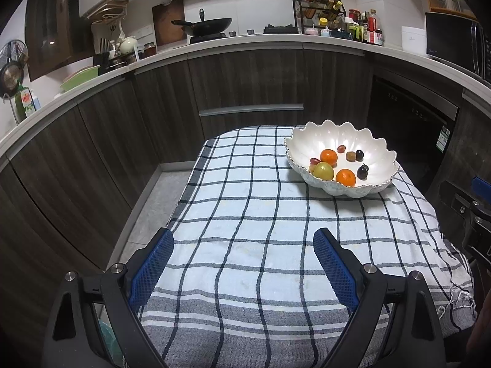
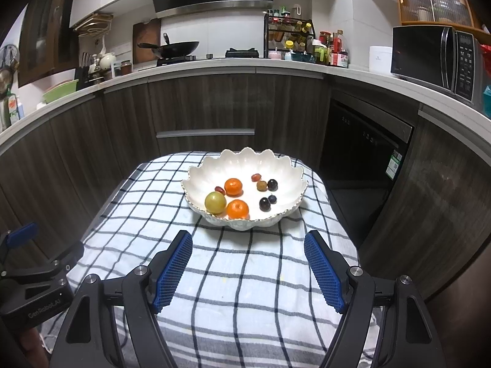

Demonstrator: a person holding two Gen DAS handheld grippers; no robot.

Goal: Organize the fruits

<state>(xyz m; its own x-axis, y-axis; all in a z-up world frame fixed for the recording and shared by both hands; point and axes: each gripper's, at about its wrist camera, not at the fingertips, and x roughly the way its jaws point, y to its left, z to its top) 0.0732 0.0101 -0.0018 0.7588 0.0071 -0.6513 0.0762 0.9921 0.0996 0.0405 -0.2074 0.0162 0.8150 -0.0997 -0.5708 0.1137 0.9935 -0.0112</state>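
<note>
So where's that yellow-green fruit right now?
The yellow-green fruit lies in the white scalloped bowl, at its near-left edge in the right wrist view, beside an orange and just ahead of the open right gripper.

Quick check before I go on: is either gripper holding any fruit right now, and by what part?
Nothing is held. The left gripper and right gripper are both open over the checked cloth; all the fruit sits in the white bowl.

Checked cloth covers the table, lower centre. Black wok on the hob, upper centre. Spice rack with bottles, upper right of centre. Microwave far right. Green tray left counter.
</note>
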